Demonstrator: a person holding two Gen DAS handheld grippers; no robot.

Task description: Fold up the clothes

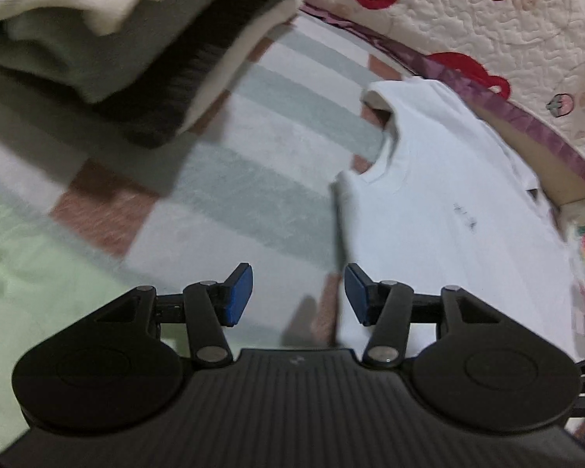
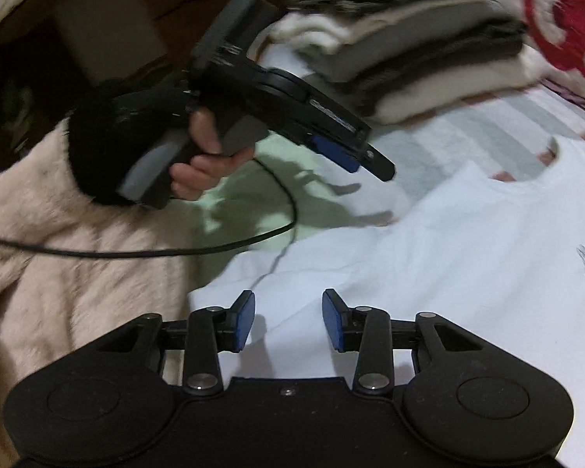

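White cotton T-shirt (image 2: 448, 257) spread flat on striped bedsheet (image 1: 230, 179), beside stacked folded clothes (image 2: 417, 62).
Left gripper (image 1: 298, 292) and right gripper (image 2: 288, 319) both spread, empty; best pinching matching edges evenly, keeping fabric smooth.

Both wrist views low over the bed, sharing white shirt (image 1: 440, 210), somewhat blurred stack (image 2: 417, 58)

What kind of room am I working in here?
Probably a bedroom, on a bed: a striped sheet under the white T-shirt, a quilted cover with red appliqué behind, and a stack of folded clothes alongside.
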